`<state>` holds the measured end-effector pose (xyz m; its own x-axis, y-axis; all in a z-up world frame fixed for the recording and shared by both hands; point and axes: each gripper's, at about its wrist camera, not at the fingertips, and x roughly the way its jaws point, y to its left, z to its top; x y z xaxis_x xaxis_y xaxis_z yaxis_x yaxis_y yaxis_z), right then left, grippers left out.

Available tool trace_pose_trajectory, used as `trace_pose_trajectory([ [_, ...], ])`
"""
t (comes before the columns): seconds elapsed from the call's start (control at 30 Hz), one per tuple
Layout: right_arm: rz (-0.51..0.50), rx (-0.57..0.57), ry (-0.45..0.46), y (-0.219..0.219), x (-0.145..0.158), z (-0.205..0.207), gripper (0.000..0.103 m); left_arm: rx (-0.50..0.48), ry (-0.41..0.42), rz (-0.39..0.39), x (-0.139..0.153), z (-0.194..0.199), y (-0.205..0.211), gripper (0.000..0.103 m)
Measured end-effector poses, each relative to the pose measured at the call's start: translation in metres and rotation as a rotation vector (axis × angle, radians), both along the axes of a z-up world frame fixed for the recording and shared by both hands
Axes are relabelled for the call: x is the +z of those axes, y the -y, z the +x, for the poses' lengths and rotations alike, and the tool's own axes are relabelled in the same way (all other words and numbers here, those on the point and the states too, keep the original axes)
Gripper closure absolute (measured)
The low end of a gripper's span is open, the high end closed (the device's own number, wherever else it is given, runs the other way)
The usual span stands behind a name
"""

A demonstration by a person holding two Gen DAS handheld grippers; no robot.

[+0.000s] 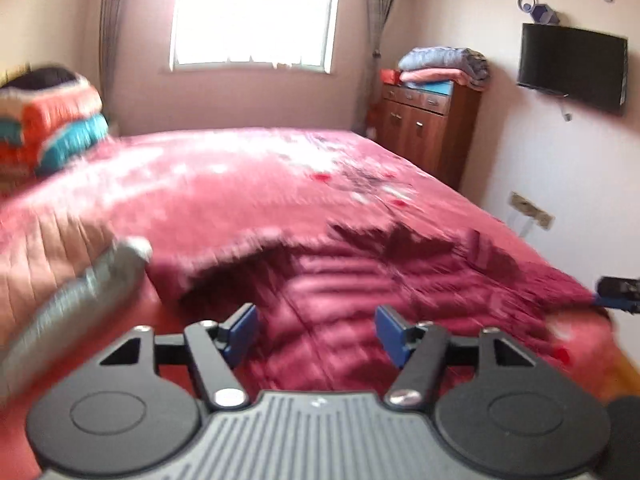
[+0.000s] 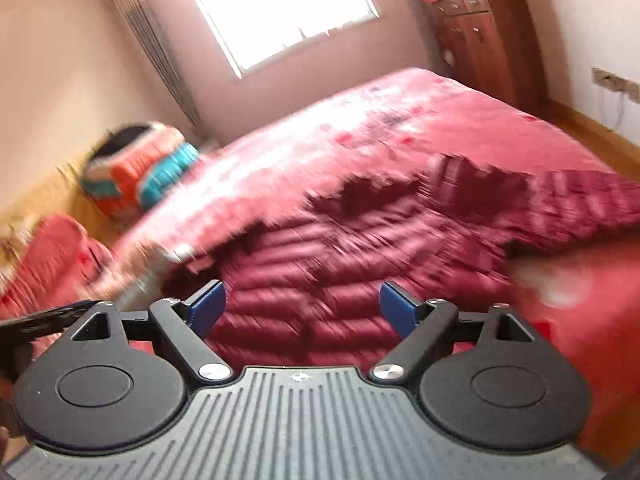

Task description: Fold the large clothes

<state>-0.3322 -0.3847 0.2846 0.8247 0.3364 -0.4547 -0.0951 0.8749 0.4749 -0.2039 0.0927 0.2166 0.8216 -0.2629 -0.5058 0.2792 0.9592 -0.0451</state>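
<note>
On the bed, near edge: a dark red quilted jacket (image 1: pixel 360 280) lies spread flat on the pink-red bedspread (image 1: pixel 224 184), just beyond both grippers.
Jacket detail: padded in crosswise ribs; its far edge is ragged with motion blur in both views, and a sleeve (image 2: pixel 580 204) runs out to the right.
Left gripper (image 1: pixel 316 334): blue pads spread apart, nothing between them, held above the jacket and clear of the cloth.
Right gripper (image 2: pixel 302 308): blue pads spread wide, nothing pinched, likewise above the jacket's ribbed body.
Near left: a blurred grey shape (image 1: pixel 80 300) crosses the left wrist view; what it is cannot be told.
Far left: a folded orange and teal blanket (image 1: pixel 56 120) sits by the head of the bed.
Far wall: a bright window (image 1: pixel 256 12) with curtains at its sides.
Far right: a wooden cabinet (image 1: pixel 424 128) with folded bedding (image 1: pixel 444 64) stacked on top.
Right wall: a dark television (image 1: pixel 572 68) mounted above the floor.
</note>
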Motion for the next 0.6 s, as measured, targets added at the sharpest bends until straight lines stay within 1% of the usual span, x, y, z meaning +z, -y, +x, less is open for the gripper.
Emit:
trace_pose_trajectory([
  [0.07,0.053,0.019,-0.02,-0.002,-0.019,0.029,0.0,0.019,0.024,0.036,-0.005,0.029,0.009,0.036],
  [0.13,0.112,0.023,-0.038,-0.003,-0.043,0.057,0.0,0.038,0.001,0.061,-0.016,0.063,0.019,0.036],
  [0.23,0.171,0.023,-0.053,-0.004,-0.075,0.09,0.0,0.046,-0.018,0.179,-0.04,0.108,0.038,0.036],
  [0.3,0.195,0.032,-0.049,-0.006,-0.092,0.11,0.0,0.052,-0.055,0.234,-0.058,0.137,0.045,0.037],
  [0.37,0.21,0.039,-0.037,-0.004,-0.101,0.125,0.0,0.058,-0.069,0.278,-0.072,0.162,0.047,0.038],
  [0.47,0.197,0.038,-0.013,-0.002,-0.108,0.136,0.0,0.062,-0.066,0.359,-0.09,0.189,0.051,0.039],
  [0.53,0.183,0.033,-0.004,0.006,-0.116,0.143,0.0,0.054,-0.076,0.382,-0.101,0.207,0.052,0.04],
  [0.57,0.179,0.026,-0.004,0.014,-0.121,0.138,0.0,0.048,-0.078,0.389,-0.105,0.215,0.051,0.041],
  [0.6,0.179,0.017,-0.003,0.017,-0.124,0.142,0.0,0.043,-0.084,0.397,-0.11,0.222,0.052,0.041],
])
